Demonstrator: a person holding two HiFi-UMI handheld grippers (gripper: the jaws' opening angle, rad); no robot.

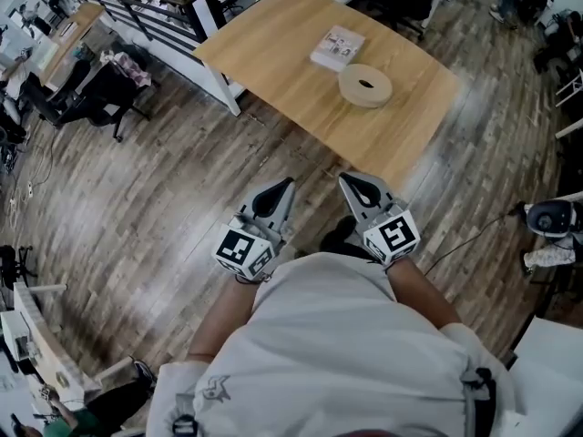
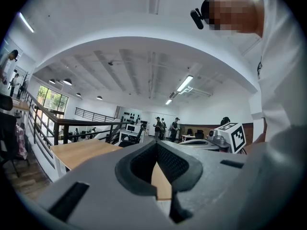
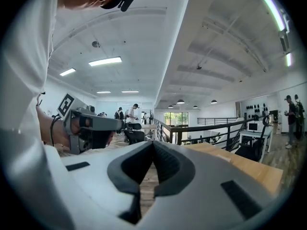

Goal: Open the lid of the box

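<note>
A small flat box (image 1: 338, 48) with a printed lid lies on the far part of the wooden table (image 1: 273, 53), next to a round tan ring-shaped object (image 1: 365, 86). Both grippers hang close to the person's body, well short of the table. My left gripper (image 1: 284, 187) is shut with nothing in it, its tips pointing toward the table. My right gripper (image 1: 349, 181) is likewise shut and empty. In the left gripper view the jaws (image 2: 156, 145) meet over the table edge; in the right gripper view the jaws (image 3: 152, 145) meet too.
Wood-plank floor (image 1: 155, 198) lies between the person and the table. A railing (image 1: 146, 12) and office chairs (image 1: 91, 94) stand at the upper left. A dark device (image 1: 553, 218) with a cable sits on the floor at the right. People stand far off in both gripper views.
</note>
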